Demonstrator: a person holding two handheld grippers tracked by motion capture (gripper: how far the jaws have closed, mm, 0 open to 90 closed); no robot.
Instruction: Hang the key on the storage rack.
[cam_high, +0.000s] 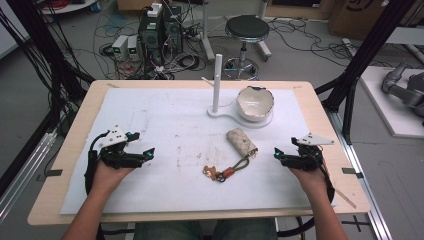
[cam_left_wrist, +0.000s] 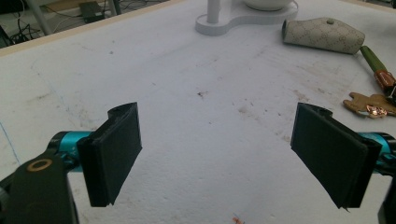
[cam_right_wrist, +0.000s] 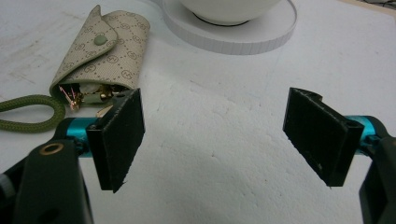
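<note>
On the white foam sheet (cam_high: 165, 115) covering the wooden bench (cam_high: 75, 150), the following layout is recorded, left to right. The left hand-held gripper (cam_high: 148, 153) is held low over the sheet at its left side, jaws spread wide with nothing between them; in the left gripper view (cam_left_wrist: 217, 154) bare, stained sheet is seen between the pads. Near the middle of the sheet, a small brown charm (cam_high: 210, 172) is seen attached to an olive green cord loop (cam_high: 242, 163), which leads up to a beige patterned fabric key pouch (cam_high: 241, 141) lying on its side. Behind the pouch, a white flat stand with an upright post (cam_high: 217, 82) is noted, carrying a cream, chipped bowl (cam_high: 255, 103). The right hand-held gripper (cam_high: 276, 154) is held just right of the pouch, apart from it, jaws open and empty. In the right gripper view (cam_right_wrist: 212, 140) the pouch (cam_right_wrist: 105, 51) is seen beyond the left-hand jaw, its open end showing metal pieces.
</note>
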